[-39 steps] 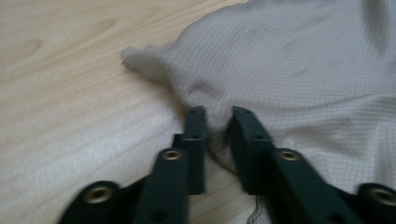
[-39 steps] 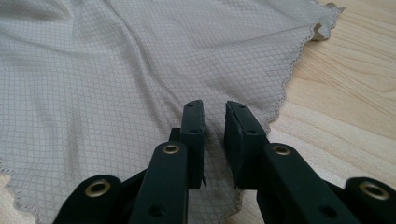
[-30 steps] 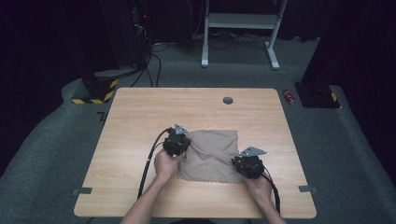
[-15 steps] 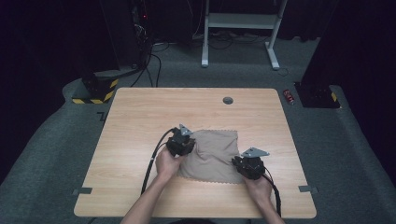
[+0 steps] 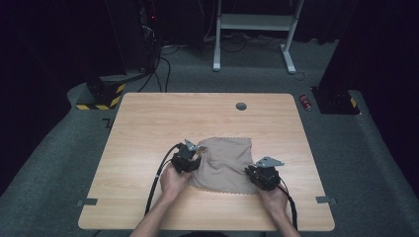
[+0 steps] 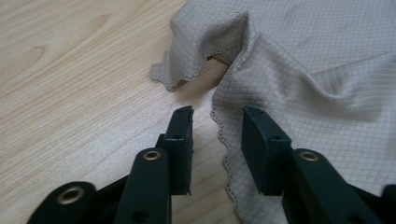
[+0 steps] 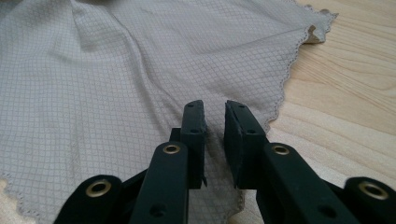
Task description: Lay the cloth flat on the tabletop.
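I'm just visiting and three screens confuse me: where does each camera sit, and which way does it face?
High view: fixed above the person's side, looking forward and down on the table; forearms, both hands show.
Left gripper view: rides the left hand-held gripper, looking along its open jaws at the cloth edge.
Right gripper view: rides the right hand-held gripper, jaws pinching a fold of cloth.
Shared: all three show the cloth on the wooden table.
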